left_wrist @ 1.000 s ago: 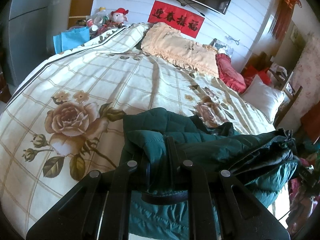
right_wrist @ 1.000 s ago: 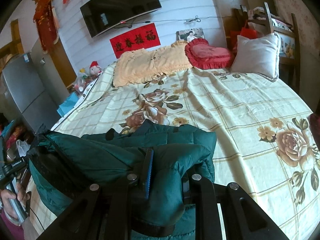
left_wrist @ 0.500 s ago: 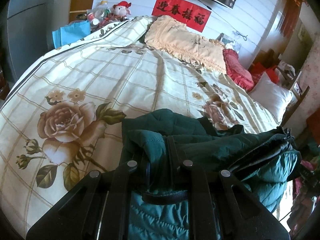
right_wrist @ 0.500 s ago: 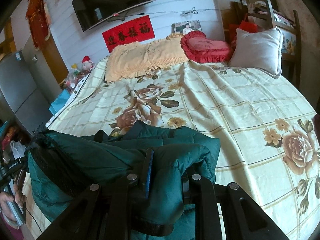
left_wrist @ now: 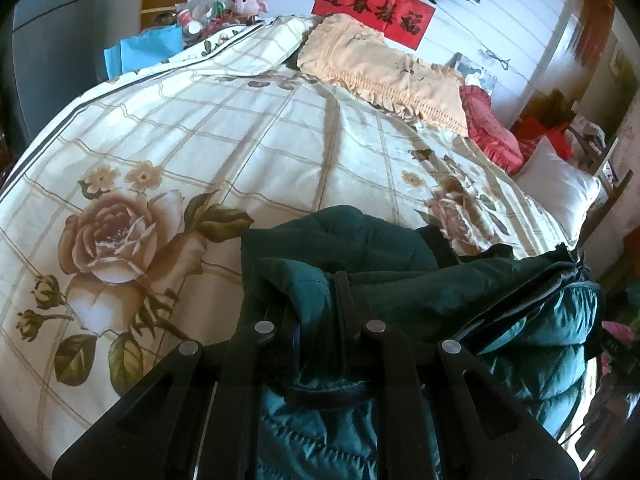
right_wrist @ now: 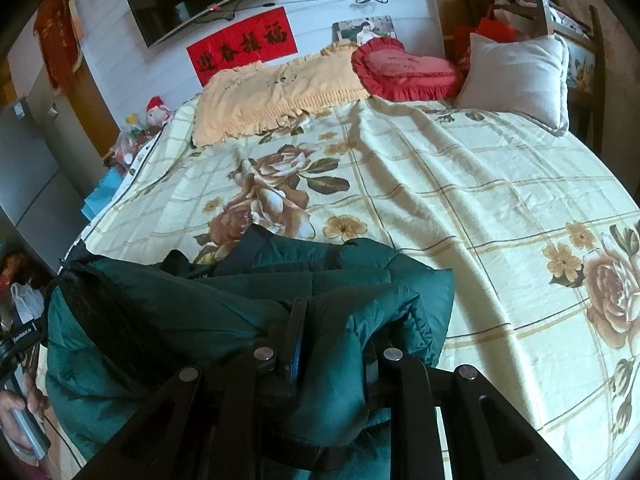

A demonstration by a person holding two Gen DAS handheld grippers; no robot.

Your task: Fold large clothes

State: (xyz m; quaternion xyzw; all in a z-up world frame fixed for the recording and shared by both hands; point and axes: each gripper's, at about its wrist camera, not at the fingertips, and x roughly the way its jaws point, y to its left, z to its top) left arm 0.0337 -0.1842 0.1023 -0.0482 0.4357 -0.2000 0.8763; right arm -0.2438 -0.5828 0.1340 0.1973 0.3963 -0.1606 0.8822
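Both cameras sit lower and closer to the bed (left_wrist: 248,152) than a second ago, its headboard end higher in view, as the green jacket (left_wrist: 400,276) is carried forward over the near edge. The flowered bedspread (right_wrist: 460,184) lies mostly bare and flat beyond the jacket, wide open room for spreading it; the crowded parts are far off at the head, where a yellow pillow (right_wrist: 276,96), a red heart cushion (right_wrist: 404,68) and a white pillow (right_wrist: 520,76) lie in a row. The jacket, a quilted padded coat, is bunched between the two tools, one end resting on the spread, the other sagging off the near edge. It looks soft, bulky and light, with a smooth shell likely to slip, so a grip on a seam or hem would probably hold best. The left gripper (left_wrist: 316,320) is pinched on a thick fold of jacket; the right gripper (right_wrist: 332,340) is likewise pressed onto a wad of it. The near bed edge, below both tools, is where cloth could slide off.
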